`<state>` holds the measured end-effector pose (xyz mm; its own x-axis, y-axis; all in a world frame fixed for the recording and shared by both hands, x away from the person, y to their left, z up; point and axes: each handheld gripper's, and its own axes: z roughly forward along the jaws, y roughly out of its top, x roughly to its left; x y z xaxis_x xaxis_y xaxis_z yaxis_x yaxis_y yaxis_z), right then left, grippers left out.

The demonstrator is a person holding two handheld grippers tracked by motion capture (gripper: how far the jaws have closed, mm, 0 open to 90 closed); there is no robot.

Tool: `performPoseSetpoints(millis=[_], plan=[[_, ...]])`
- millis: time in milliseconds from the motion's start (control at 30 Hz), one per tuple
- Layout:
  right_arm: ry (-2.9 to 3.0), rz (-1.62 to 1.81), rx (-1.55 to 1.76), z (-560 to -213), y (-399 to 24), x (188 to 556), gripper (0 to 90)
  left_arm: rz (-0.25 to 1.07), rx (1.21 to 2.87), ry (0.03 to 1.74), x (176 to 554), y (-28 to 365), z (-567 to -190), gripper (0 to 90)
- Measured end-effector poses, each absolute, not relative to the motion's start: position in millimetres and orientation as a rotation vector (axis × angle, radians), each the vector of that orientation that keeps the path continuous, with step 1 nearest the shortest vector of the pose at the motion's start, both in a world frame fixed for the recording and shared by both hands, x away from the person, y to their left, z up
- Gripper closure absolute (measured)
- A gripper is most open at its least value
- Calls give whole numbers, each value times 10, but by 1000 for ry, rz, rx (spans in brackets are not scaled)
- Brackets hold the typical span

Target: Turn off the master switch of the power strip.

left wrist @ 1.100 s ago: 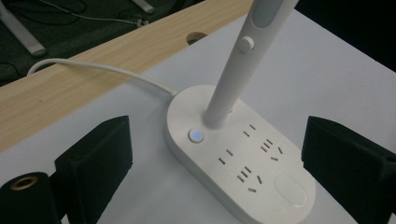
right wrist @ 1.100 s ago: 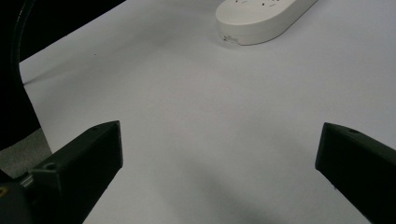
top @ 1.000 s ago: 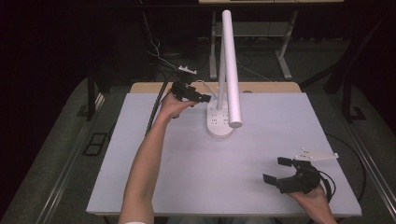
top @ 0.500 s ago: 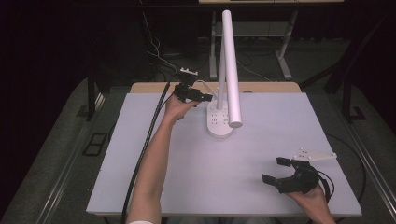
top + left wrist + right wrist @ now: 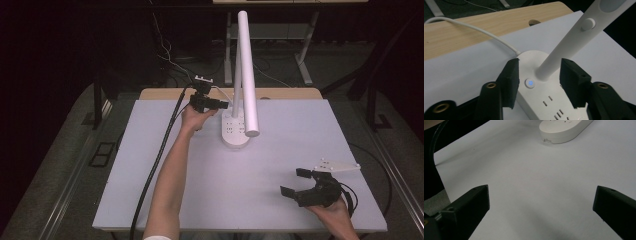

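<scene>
A white desk lamp stands at the back middle of the table, with an oval base [image 5: 235, 135] that has sockets and a long tube head [image 5: 247, 75]. My left gripper [image 5: 220, 105] reaches the base's far end from the left. In the left gripper view its jaws [image 5: 540, 66] have just been closing. They straddle the foot of the stem [image 5: 554, 62] and a blue-lit power button [image 5: 530, 83], and no pad clearly presses. My right gripper [image 5: 295, 181] rests open near the front right. Only bare mat lies between its jaws [image 5: 541, 192], and the lamp base [image 5: 564, 130] is far ahead.
A white mat [image 5: 150, 175] covers the table, with a wooden strip [image 5: 280, 93] along its back edge. The lamp's white cord [image 5: 474, 27] runs off over that strip. My left gripper's black cable [image 5: 155, 170] trails down beside the forearm. Dark floor and cables lie behind.
My left gripper has sunk a little toward the lamp base and its jaws stand narrower. The right hand has not moved.
</scene>
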<state>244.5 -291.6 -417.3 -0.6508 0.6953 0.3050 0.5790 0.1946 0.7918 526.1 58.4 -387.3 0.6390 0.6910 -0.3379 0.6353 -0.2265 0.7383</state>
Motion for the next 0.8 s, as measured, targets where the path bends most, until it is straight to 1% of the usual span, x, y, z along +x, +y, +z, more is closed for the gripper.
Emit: performPoseSetpoints(millis=[100, 200, 433, 600, 800], plan=[[2330, 1459, 1251, -4171, -2916, 2441, 0, 75, 1910, 1061, 5266, 575, -3923, 603], [2330, 1459, 1251, -4171, -2917, 2443, 0, 73, 1897, 1077, 5270, 574, -3960, 661], [2328, 1461, 1249, -4171, -2918, 2449, 0, 59, 1852, 1097, 5270, 581, -4037, 736], [2332, 1458, 1244, -4170, -2921, 2448, 0, 50, 1860, 1085, 5267, 539, -4096, 791], [2334, 1462, 1244, -4170, -2922, 2450, 0, 73, 1854, 1100, 5261, 484, -4131, 894]])
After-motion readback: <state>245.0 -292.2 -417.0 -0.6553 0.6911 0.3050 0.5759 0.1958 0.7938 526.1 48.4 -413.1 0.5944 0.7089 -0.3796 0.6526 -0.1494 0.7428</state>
